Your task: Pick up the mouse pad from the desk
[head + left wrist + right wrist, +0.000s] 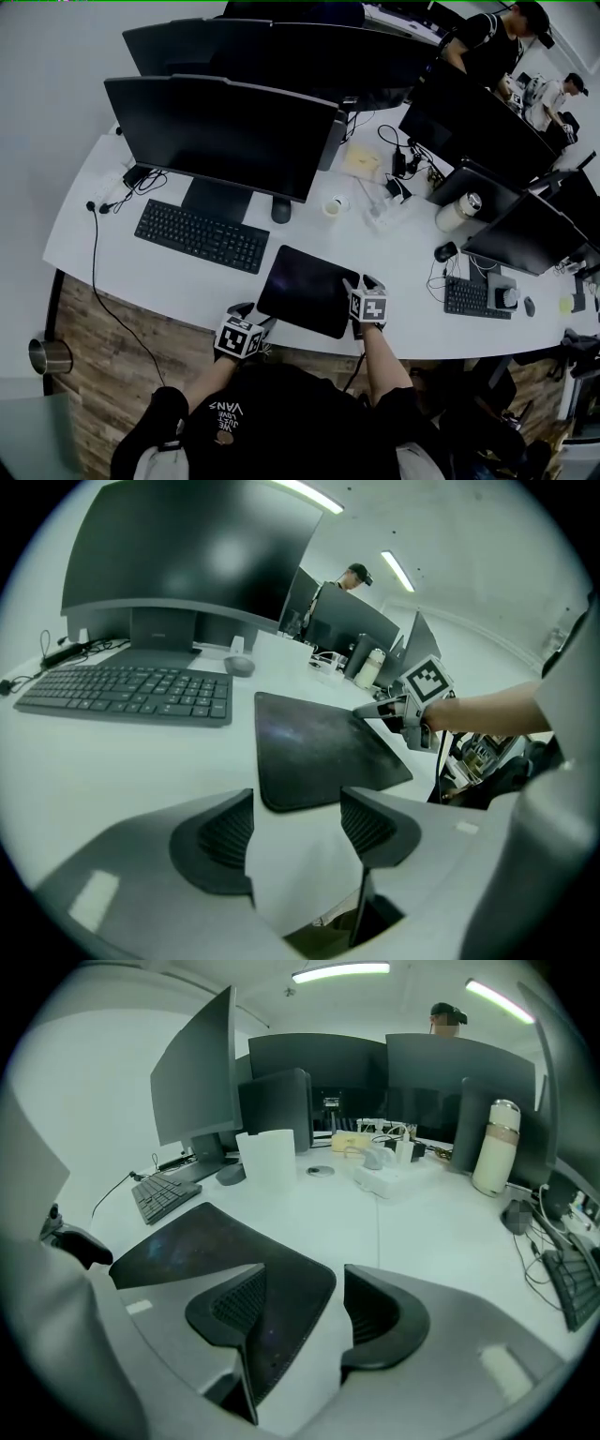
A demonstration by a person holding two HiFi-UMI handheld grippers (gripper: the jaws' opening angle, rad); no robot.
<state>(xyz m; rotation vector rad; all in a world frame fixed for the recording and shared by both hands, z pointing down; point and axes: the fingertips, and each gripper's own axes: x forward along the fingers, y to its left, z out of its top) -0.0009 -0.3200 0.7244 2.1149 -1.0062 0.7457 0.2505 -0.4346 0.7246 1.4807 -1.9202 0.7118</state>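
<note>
the desk (169,281) carries the mouse pad (309,289) flat, just ahead of both sets of jaws. right gripper (302,1288): jaws released and empty, pad corner between them, left jaw above the pad, right jaw above bare desk. left gripper (295,808): jaws released and empty, pad corner just beyond the tips. recommended: work one jaw under the thin edge before clenching, since a flat pad likely resists a top-down pinch.

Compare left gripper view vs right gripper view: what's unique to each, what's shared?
Left gripper view only: the right gripper with its marker cube, at the right edge of the black rectangular mouse pad. The left gripper has its jaws apart over the bare white desk.
Right gripper view only: a second dark keyboard at the right edge, and its own jaws apart, straddling the pad's edge.
Both: pad, desk, black keyboard, large dark monitor.
</note>
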